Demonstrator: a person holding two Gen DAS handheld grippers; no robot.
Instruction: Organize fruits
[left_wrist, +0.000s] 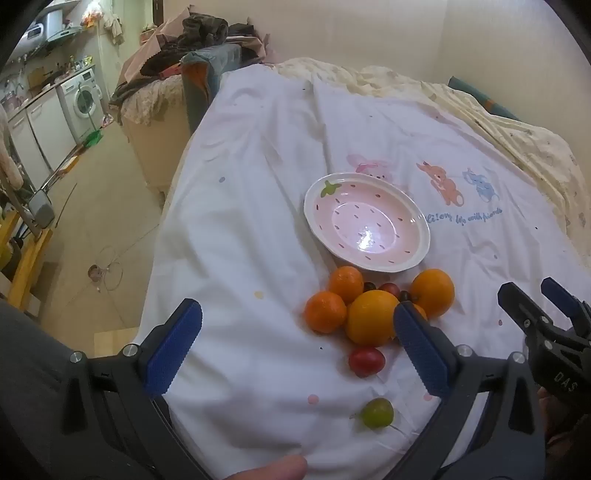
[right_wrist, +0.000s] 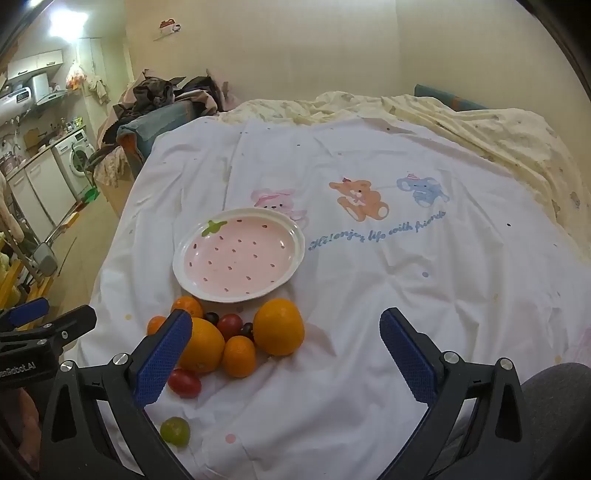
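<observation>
Nothing has been sorted yet, by the look of it: the pink strawberry-patterned plate (right_wrist: 238, 258) sits empty on the white sheet (right_wrist: 369, 295), and all the fruit lies loose just on its near side.

Going left to right in the right wrist view, a small orange (right_wrist: 156, 325) lies at the left edge of the pile, with another small orange (right_wrist: 187, 307) beside it close to the plate's rim. Next comes a big orange (right_wrist: 203, 345), a dark grape (right_wrist: 211, 317) and a red tomato (right_wrist: 229, 326) behind it, then a small orange (right_wrist: 239, 356) in front, and a second big orange (right_wrist: 279, 326) on the right. Nearer the viewer a red tomato (right_wrist: 184, 383) lies apart, and a green grape (right_wrist: 175, 431) nearer still. All of it is left to move.

The left tongs (left_wrist: 297, 345) stand wide open, holding nothing, above the sheet near the pile. The right tongs (right_wrist: 286, 354) are equally wide and empty, touching no fruit.
</observation>
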